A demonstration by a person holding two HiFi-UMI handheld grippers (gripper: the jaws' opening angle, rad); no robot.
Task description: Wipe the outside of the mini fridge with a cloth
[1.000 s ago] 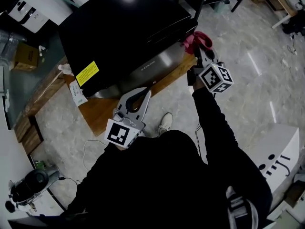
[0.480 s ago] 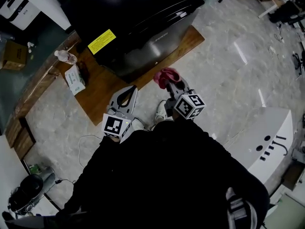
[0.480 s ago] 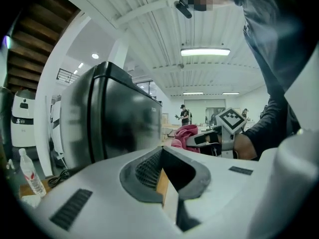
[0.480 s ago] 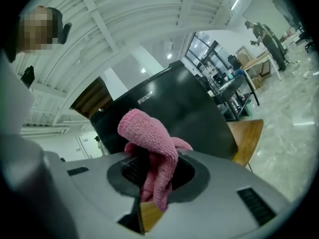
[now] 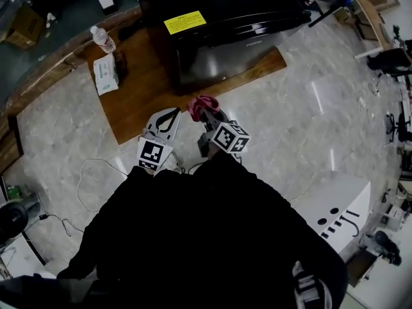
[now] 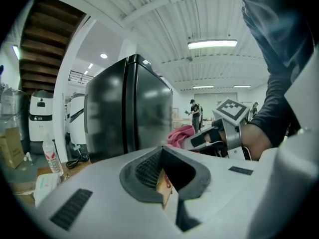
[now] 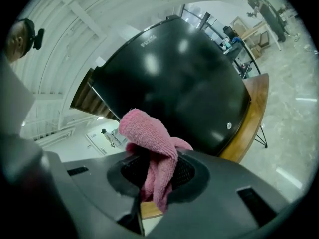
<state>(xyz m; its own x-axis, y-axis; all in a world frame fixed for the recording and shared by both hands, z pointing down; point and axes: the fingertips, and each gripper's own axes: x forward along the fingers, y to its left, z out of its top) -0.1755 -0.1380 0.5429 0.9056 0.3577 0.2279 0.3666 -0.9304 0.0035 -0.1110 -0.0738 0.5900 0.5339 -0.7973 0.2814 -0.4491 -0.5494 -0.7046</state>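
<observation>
The black mini fridge stands on a low wooden platform at the top of the head view, with a yellow label on its top. My right gripper is shut on a pink cloth, held above the platform's front edge and apart from the fridge. In the right gripper view the cloth bunches out of the jaws with the fridge door beyond. My left gripper is shut with nothing in it, just left of the right one. The left gripper view shows the fridge and the cloth.
A water bottle, a tissue pack and a dark item lie on the platform left of the fridge. A white cable trails over the marble floor. A white machine stands at the right.
The fridge has drawn away toward the top of the view. Both grippers came back from it; the cloth left the fridge's front corner and now hangs short of the platform edge.
</observation>
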